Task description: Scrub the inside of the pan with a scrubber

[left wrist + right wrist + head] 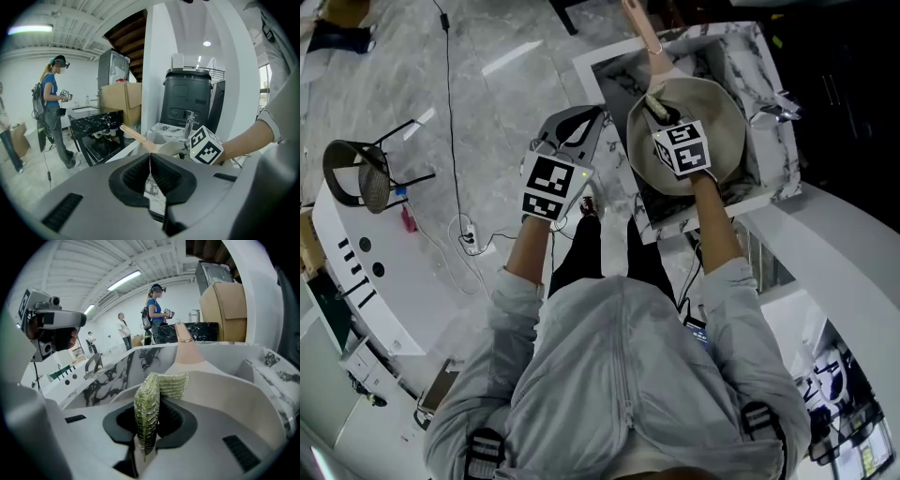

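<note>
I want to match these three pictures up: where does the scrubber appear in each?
Head view: upper middle, the scrubber lies inside the pan at the right gripper tip.
Left gripper view: not visible; only the pan shows, just right of centre.
Right gripper view: dead centre, clamped between the jaws.
Shared landmark: the pan's wooden handle.

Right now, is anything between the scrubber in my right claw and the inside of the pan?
Nothing visible. The right claw grips the yellow-green mesh scrubber directly over the bare inside of the round beige pan.
</note>
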Demonstrator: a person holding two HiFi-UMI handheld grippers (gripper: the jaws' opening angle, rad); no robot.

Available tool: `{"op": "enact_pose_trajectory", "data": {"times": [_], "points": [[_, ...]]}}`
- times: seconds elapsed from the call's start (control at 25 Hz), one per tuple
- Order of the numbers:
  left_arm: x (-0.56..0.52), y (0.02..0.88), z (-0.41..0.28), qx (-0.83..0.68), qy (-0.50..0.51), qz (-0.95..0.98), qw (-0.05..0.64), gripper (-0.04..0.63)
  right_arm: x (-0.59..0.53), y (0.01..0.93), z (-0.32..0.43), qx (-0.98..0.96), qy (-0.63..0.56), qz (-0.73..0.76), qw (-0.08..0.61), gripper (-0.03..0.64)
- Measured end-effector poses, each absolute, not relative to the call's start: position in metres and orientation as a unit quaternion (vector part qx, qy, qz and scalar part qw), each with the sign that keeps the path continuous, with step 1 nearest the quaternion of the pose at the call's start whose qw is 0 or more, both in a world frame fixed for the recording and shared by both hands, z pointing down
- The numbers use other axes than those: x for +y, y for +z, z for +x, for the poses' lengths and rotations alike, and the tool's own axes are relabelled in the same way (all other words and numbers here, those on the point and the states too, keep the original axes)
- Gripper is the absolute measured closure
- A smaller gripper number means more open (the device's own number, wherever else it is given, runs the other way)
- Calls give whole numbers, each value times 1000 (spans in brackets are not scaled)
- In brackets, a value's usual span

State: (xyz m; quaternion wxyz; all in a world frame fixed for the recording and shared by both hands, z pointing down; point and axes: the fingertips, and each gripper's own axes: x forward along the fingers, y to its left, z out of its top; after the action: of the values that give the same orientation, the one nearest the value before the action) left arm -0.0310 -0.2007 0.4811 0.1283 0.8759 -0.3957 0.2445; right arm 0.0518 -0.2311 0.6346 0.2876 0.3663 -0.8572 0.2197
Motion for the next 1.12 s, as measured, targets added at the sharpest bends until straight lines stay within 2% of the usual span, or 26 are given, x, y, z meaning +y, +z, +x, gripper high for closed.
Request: {"op": "enact_pose_trajectory", "data": {"times": [0.28, 0.68, 1.12], "points": [[-200, 481, -32, -400, 238, 875, 132, 571, -191, 642, 26, -887, 264, 249, 287, 534], [-194, 481, -31, -400, 230, 877, 134, 571, -137, 653, 20, -891, 261, 126, 350, 532], [-190, 479, -27, -397, 232, 878, 133, 571, -73, 670, 42, -850, 318, 2, 420, 534]]}}
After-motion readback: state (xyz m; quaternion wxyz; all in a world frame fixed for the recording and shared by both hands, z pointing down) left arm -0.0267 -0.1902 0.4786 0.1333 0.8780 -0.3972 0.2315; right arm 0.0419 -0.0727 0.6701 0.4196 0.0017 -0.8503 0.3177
